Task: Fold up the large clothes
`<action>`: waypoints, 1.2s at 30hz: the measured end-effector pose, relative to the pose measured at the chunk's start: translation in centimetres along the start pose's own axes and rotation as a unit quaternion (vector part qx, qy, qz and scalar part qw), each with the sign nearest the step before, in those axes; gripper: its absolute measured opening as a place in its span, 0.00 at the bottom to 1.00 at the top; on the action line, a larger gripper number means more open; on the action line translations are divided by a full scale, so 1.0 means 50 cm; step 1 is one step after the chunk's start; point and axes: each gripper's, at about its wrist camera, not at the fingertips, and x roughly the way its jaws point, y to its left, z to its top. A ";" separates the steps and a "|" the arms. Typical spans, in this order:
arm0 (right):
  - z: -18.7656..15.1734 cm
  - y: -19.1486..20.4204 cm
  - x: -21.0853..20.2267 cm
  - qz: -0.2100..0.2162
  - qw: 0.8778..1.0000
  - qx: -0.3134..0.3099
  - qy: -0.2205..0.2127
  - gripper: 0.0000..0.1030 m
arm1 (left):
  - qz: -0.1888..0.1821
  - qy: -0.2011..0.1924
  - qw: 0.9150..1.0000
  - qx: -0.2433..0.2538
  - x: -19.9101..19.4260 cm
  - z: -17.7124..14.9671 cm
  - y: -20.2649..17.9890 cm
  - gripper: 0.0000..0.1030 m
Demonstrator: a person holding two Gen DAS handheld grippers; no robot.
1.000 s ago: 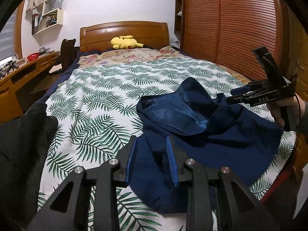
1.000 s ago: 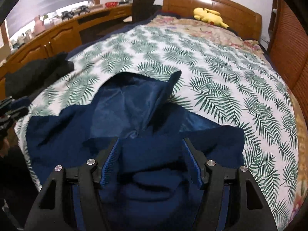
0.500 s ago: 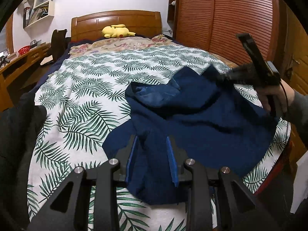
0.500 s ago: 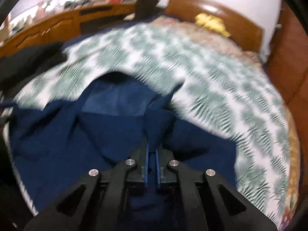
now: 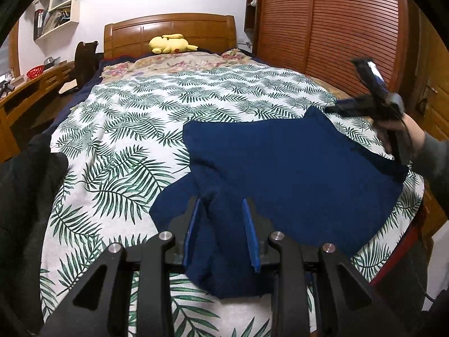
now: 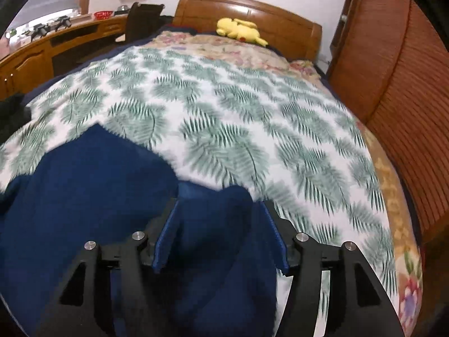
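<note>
A large navy blue garment (image 5: 294, 168) lies spread over the near right part of the bed. My left gripper (image 5: 221, 199) is shut on a bunched fold at its near edge, and cloth fills the gap between the blue pads. In the right wrist view the same garment (image 6: 98, 182) lies under my right gripper (image 6: 221, 205). Its jaws are opening and stand wide, with cloth between them but not pressed. The left wrist view shows the right gripper (image 5: 336, 108) in a person's hand at the garment's far right corner.
The bed carries a white leaf-print cover (image 5: 140, 118) and a yellow plush toy (image 5: 171, 43) by the wooden headboard (image 5: 168, 31). A dark garment (image 5: 25, 196) lies at the near left. A wooden desk (image 6: 42, 53) runs along the left, a slatted wardrobe (image 5: 350, 28) along the right.
My right gripper shut on a fold of the garment, drew it to the right so the lighter lining disappeared, then opened again. The left gripper stayed put.
</note>
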 end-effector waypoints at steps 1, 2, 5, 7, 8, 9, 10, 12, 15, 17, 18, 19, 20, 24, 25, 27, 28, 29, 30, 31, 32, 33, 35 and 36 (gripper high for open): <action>-0.017 -0.006 -0.008 0.004 1.000 0.004 0.003 0.58 | 0.000 0.000 1.000 0.000 0.000 0.000 0.000 0.28; -0.045 -0.019 -0.022 0.013 1.000 0.013 0.006 0.58 | 0.001 0.001 1.000 0.000 0.000 0.000 0.000 0.28; -0.104 -0.036 -0.047 0.022 0.999 0.023 0.023 0.58 | 0.001 0.004 1.000 -0.001 -0.002 0.002 0.000 0.28; -0.144 -0.056 -0.058 0.031 0.998 0.032 0.040 0.58 | 0.003 0.008 1.000 -0.002 -0.001 0.007 -0.001 0.28; -0.162 -0.064 -0.064 0.034 0.998 0.036 0.048 0.58 | 0.005 0.011 1.000 -0.002 0.000 0.011 -0.001 0.28; -0.173 -0.069 -0.068 0.036 0.997 0.036 0.053 0.58 | 0.008 0.014 1.000 0.000 -0.001 0.018 -0.002 0.28; -0.182 -0.074 -0.071 0.040 0.997 0.037 0.059 0.58 | 0.008 0.016 1.000 0.001 -0.002 0.027 -0.002 0.28; -0.200 -0.084 -0.076 0.052 0.995 0.041 0.069 0.58 | 0.002 0.020 1.000 -0.001 -0.005 0.045 -0.004 0.28; -0.216 -0.092 -0.071 0.066 0.993 0.044 0.085 0.58 | 0.002 0.043 0.999 0.011 0.007 0.070 -0.013 0.28; -0.225 -0.095 -0.066 0.077 0.992 0.046 0.093 0.58 | 0.006 0.070 0.997 0.027 0.022 0.080 -0.020 0.28; -0.229 -0.097 -0.062 0.086 0.990 0.050 0.097 0.58 | 0.003 0.087 0.996 0.035 0.030 0.083 -0.023 0.28; -0.235 -0.099 -0.059 0.093 0.989 0.052 0.102 0.58 | 0.002 0.104 0.994 0.043 0.040 0.086 -0.027 0.28; -0.239 -0.100 -0.057 0.101 0.988 0.054 0.104 0.57 | 0.002 0.116 0.992 0.049 0.045 0.087 -0.030 0.28; -0.248 -0.097 -0.060 0.128 0.985 0.050 0.104 0.30 | 0.006 0.150 0.987 0.061 0.066 0.091 -0.033 0.28; -0.248 -0.095 -0.063 0.124 0.986 0.043 0.101 0.15 | 0.007 0.156 0.986 0.063 0.070 0.092 -0.032 0.28; -0.247 -0.097 -0.074 0.129 0.987 0.037 0.091 0.07 | 0.011 0.165 0.984 0.067 0.069 0.090 -0.031 0.25; -0.245 -0.098 -0.082 0.132 0.987 0.036 0.083 0.04 | 0.014 0.169 0.983 0.072 0.067 0.089 -0.032 0.17; -0.243 -0.099 -0.093 0.133 0.988 0.034 0.072 0.04 | 0.017 0.169 0.983 0.076 0.062 0.086 -0.033 0.15; -0.240 -0.099 -0.101 0.133 0.988 0.032 0.066 0.03 | 0.021 0.168 0.982 0.079 0.056 0.084 -0.033 0.06; -0.237 -0.098 -0.114 0.129 0.990 0.030 0.057 0.02 | 0.026 0.165 0.982 0.083 0.046 0.080 -0.035 0.06; -0.234 -0.095 -0.128 0.127 0.990 0.028 0.048 0.02 | 0.027 0.162 0.983 0.085 0.036 0.077 -0.036 0.05; -0.230 -0.093 -0.137 0.127 0.991 0.026 0.042 0.01 | 0.028 0.156 0.983 0.089 0.020 0.071 -0.041 0.04; -0.225 -0.087 -0.171 0.128 0.991 0.020 0.022 0.01 | 0.038 0.140 0.985 0.096 -0.014 0.057 -0.049 0.04; -0.224 -0.086 -0.183 0.128 0.991 0.019 0.015 0.01 | 0.042 0.131 0.986 0.096 -0.031 0.047 -0.054 0.04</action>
